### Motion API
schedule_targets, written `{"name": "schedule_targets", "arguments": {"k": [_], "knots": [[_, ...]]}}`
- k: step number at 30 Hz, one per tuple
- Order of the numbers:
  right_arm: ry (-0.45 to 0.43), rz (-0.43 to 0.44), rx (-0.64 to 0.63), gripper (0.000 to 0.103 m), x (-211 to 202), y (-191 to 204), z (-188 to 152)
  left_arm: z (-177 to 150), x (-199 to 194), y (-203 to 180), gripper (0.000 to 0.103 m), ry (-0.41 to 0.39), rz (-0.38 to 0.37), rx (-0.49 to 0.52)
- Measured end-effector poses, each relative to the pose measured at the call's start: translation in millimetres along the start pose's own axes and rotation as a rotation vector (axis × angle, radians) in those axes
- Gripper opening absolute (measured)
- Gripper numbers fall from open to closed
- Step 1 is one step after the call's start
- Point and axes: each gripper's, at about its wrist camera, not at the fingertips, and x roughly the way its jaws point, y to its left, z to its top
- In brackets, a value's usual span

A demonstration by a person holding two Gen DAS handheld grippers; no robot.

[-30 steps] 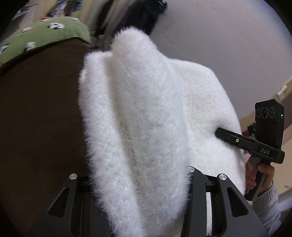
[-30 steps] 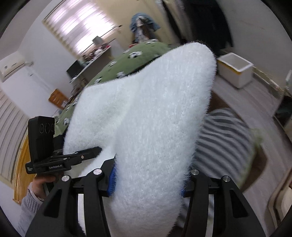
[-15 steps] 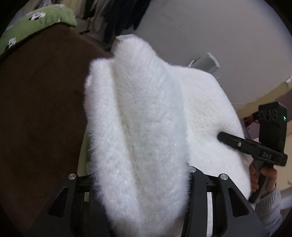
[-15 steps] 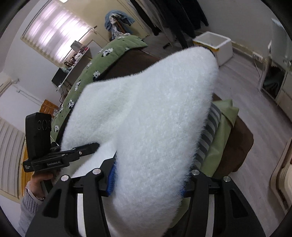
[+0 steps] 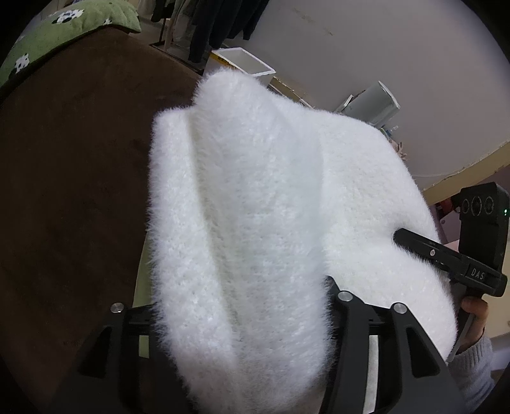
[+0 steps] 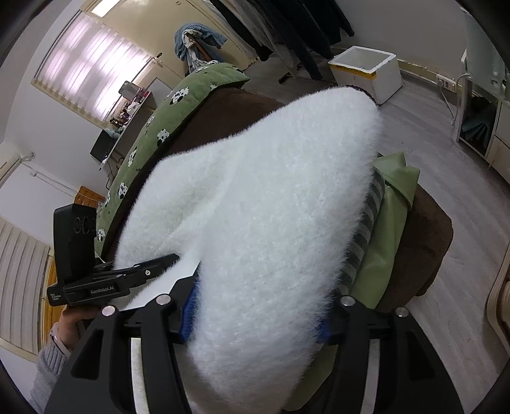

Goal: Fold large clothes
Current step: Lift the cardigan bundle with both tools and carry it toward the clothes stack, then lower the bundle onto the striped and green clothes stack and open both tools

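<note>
A white fluffy sweater (image 5: 255, 191), folded into a thick bundle, fills both views. My left gripper (image 5: 242, 296) has one fold of it between its fingers, and the jaws are opening while the fluff still fills the gap. My right gripper (image 6: 255, 318) holds the other end (image 6: 271, 207); its blue pads (image 6: 188, 305) still touch the fabric as its jaws open too. The sweater rests over a striped garment (image 6: 366, 223) and a green one (image 6: 392, 216). Each gripper shows in the other's view, its fingers sunk in the fluff, with a hand (image 6: 70, 324) on the handle.
The stack lies on a brown bed cover (image 5: 63, 191) near its corner (image 6: 424, 239). A green cow-patterned blanket (image 6: 178, 95) covers the far part. A white foam box (image 6: 366, 70) and hanging dark clothes (image 6: 302, 25) stand on the wooden floor beyond.
Both grippers have come down with the sweater, which now lies over the striped and green garments. The jaws of both stand a little wider than before.
</note>
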Motion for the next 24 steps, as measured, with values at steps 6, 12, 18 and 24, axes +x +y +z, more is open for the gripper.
{"name": "schedule_targets", "arguments": {"k": [6,12,18,24], "knots": [[-0.03,-0.089,-0.079,0.079,-21,11,1,-2,-15,6,0.065,-0.021,0.061,0.003],[-0.12,-0.195,-0.198,0.086,-58,23,5,-3,-61,0,0.074,-0.142,0.127,0.081],[-0.14,-0.278,-0.347,0.088,-59,62,15,-14,-106,-45,0.085,-0.278,0.099,0.232],[-0.116,-0.389,-0.438,0.088,-24,88,23,-32,-79,-69,0.086,-0.251,0.105,0.313]]}}
